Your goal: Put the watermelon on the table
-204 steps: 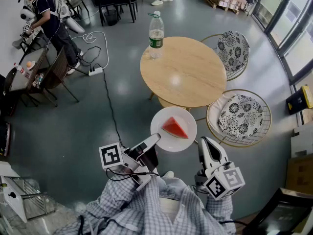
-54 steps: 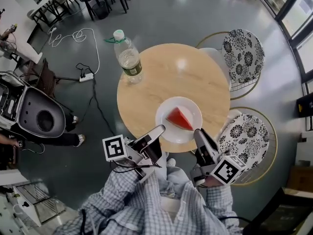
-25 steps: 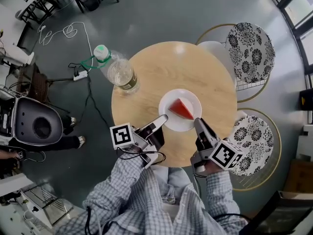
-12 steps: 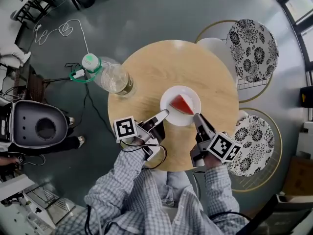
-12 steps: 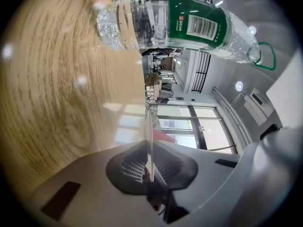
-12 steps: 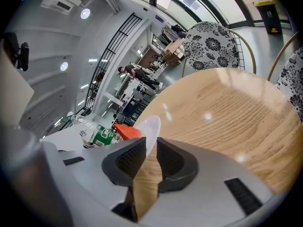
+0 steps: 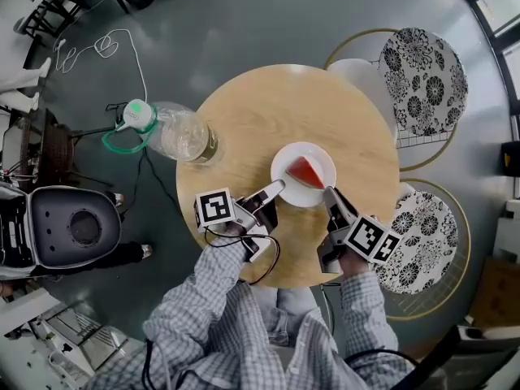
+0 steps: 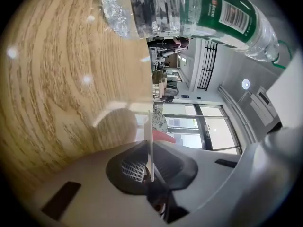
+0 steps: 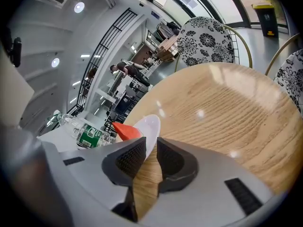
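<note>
Pinching the white plate [image 7: 288,159] from two sides, I held it over the middle of the round wooden table [image 7: 268,112]. I could not tell whether its underside already touched the wood.

My left gripper [image 7: 276,188] had the rim at the plate's 8 o'clock. In the left gripper view the rim ran edge-on between my jaws, which were nearly together and clamped on it. My right gripper [image 7: 328,193] took the rim at about 5 o'clock. In the right gripper view its jaws stood only a narrow way apart, with the thin white edge caught between the ribbed pads.

The watermelon [image 7: 305,171], a red wedge, lay on the plate near its centre, its broad side toward 4 o'clock. From the right gripper view it showed just past the rim, toward 10 o'clock of my jaws.

A clear water bottle [image 7: 180,132] with a green cap and a green label stood on the table at its 9 o'clock edge, well apart from the plate.

Two chairs with black-and-white flowered cushions stood on the grey floor beside the table, one [image 7: 426,75] at about 2 o'clock and the other [image 7: 416,226] at about 4 o'clock.

My arms, in checked sleeves [image 7: 203,299], reached in from 6 o'clock.
</note>
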A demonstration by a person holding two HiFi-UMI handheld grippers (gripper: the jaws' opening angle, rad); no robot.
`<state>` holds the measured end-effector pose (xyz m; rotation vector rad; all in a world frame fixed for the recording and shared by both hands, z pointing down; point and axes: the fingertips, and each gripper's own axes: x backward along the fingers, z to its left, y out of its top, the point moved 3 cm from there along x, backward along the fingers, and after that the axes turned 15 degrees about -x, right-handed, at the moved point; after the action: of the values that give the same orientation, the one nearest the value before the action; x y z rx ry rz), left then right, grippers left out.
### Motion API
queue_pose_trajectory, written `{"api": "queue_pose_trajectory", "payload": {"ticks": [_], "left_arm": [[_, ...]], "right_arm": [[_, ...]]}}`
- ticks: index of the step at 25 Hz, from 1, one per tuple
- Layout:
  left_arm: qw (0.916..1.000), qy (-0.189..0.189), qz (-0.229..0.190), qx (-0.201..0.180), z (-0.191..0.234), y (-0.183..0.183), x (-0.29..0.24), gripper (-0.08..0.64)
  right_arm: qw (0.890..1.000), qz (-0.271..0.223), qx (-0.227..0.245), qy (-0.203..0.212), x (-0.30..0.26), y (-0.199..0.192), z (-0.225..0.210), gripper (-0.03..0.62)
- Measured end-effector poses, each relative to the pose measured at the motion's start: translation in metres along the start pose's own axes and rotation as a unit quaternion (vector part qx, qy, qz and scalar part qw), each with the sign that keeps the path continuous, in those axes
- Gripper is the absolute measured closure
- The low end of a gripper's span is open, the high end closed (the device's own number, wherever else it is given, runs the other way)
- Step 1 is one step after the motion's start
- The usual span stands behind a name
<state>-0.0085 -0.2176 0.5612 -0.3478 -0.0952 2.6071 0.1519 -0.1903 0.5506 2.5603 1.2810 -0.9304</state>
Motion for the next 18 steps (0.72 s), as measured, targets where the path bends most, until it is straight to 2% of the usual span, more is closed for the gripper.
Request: {"api": "queue_pose_trajectory", "payload": {"ticks": [11, 18], "left_arm": [[0.9992, 0.038, 0.014, 0.002, 0.011, -0.002, -0.001, 0.526], [0.9983, 0.055, 0.019, 0.002, 0.016, -0.003, -0.003, 0.528]], "right_arm": [[1.000, 0.009, -0.004, -0.029, -0.011, -0.003, -0.011, 0.514], [0.998, 0.018, 0.028, -0.055, -0.014, -0.002, -0.016, 0.514]]}}
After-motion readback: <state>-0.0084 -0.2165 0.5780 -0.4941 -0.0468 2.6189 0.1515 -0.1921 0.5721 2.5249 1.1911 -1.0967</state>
